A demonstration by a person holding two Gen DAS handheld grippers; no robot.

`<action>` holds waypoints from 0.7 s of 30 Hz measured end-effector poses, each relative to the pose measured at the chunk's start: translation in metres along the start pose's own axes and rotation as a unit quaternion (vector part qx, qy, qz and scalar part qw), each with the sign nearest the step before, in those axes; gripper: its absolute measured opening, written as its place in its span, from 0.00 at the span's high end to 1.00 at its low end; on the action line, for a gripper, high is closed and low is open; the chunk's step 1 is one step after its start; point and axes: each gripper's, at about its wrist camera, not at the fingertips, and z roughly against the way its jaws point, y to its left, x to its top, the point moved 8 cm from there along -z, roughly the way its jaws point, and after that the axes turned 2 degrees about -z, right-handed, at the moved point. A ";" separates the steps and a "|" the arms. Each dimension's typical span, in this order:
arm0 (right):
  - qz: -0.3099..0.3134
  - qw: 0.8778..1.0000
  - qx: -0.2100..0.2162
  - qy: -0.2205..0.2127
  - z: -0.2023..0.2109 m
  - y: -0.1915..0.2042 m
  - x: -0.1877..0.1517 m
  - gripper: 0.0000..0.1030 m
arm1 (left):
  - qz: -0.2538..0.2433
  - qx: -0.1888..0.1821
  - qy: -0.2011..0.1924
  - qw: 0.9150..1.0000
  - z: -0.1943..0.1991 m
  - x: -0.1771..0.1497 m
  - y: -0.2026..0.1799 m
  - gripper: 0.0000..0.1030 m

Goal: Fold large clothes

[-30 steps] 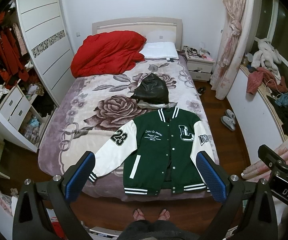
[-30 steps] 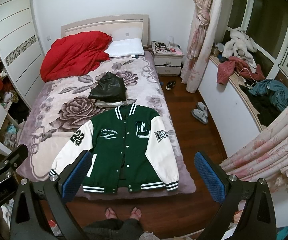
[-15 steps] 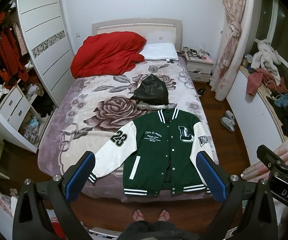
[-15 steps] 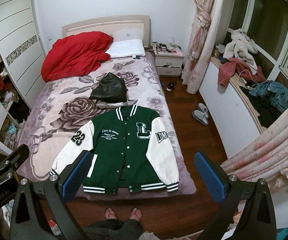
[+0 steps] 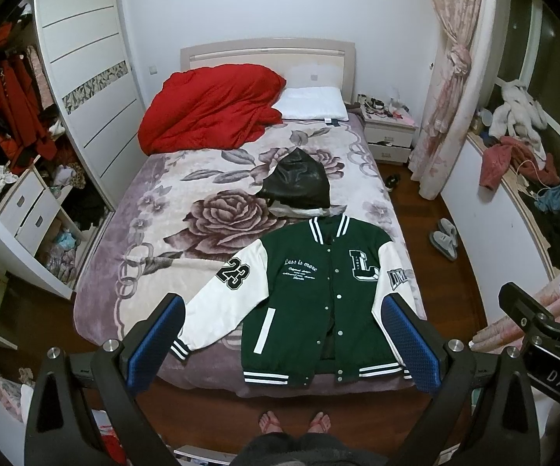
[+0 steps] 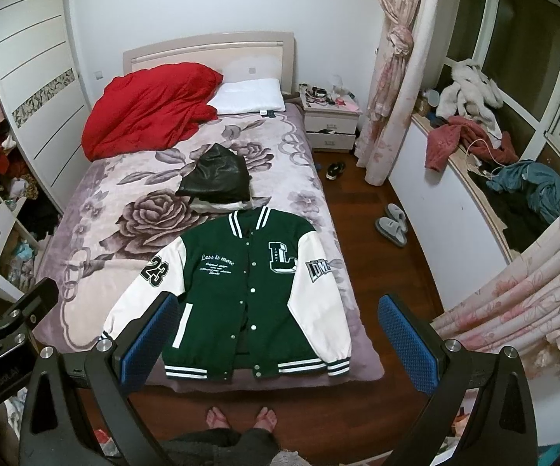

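Green wool-like body panels and smooth white sleeves make up the varsity jacket (image 5: 319, 295), which lies face up and snapped shut at the near end of the bed (image 5: 124, 272), its striped hem at the near edge and its collar pointing toward the far headboard. Both sleeves lie out flat, the left one angled away from the body, the right one close along the side seam. The left gripper (image 5: 284, 341) hangs above the near edge of the bed with its jaws wide apart and nothing between them; the right gripper (image 6: 276, 338) hangs beside it, likewise spread wide and empty. Nothing is folded yet, so the task appears to be at its start. The jacket looks thick and fairly heavy for a garment, soft but with enough body to hold a crease poorly; the sleeves look like slick faux leather that may slide out of a pinch, while the ribbed cuffs and hem should give a firmer hold. A sensible first grip would be at a cuff or shoulder seam, to bring a sleeve across the chest. Readable writing includes "23" on the left sleeve, "Less is more" in script on the chest, and a large "L" patch on the right chest; the patch on the right sleeve cannot be read with certainty. The right gripper's body, seen from the left wrist, shows "DAS". A dark leather-like garment (image 5: 297, 182) lies just beyond the collar, and a red quilt (image 5: 210, 108) is heaped at the far end.
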 end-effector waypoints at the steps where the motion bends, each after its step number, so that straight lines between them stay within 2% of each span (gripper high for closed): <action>1: 0.000 1.000 0.000 -0.001 0.000 -0.001 -0.003 0.00 | 0.000 -0.001 0.000 1.000 0.000 -0.002 0.000 0.00; 3: 0.000 1.000 0.001 -0.001 -0.001 -0.001 -0.005 0.00 | -0.001 -0.001 -0.001 1.000 0.000 -0.002 -0.001 0.00; 5: -0.003 1.000 0.000 0.003 0.019 0.027 0.034 0.00 | 0.000 0.002 -0.002 1.000 -0.002 -0.001 0.000 0.00; 9: -0.022 1.000 -0.001 0.015 -0.005 0.038 0.053 0.00 | -0.012 0.030 -0.009 0.999 -0.032 0.021 0.007 0.00; 12: -0.057 0.998 0.003 0.030 -0.062 0.032 0.058 0.00 | -0.022 0.059 -0.006 0.998 -0.087 0.027 0.019 0.00; 15: -0.089 0.994 -0.030 0.064 -0.144 0.004 0.046 0.00 | -0.043 0.096 0.001 0.994 -0.154 0.015 0.024 0.00; 16: -0.098 0.991 -0.043 0.078 -0.176 -0.013 0.024 0.00 | -0.048 0.101 0.009 0.994 -0.176 0.004 0.023 0.00; 18: -0.116 0.985 -0.065 0.109 -0.232 -0.038 0.007 0.00 | -0.058 0.116 0.044 0.991 -0.239 -0.017 0.019 0.00; 19: -0.123 0.982 -0.073 0.127 -0.264 -0.053 -0.004 0.00 | -0.058 0.116 0.060 0.990 -0.257 -0.029 0.021 0.00; 21: -0.151 0.970 -0.087 0.169 -0.324 -0.090 -0.038 0.00 | -0.051 0.119 0.096 0.987 -0.306 -0.057 0.019 0.00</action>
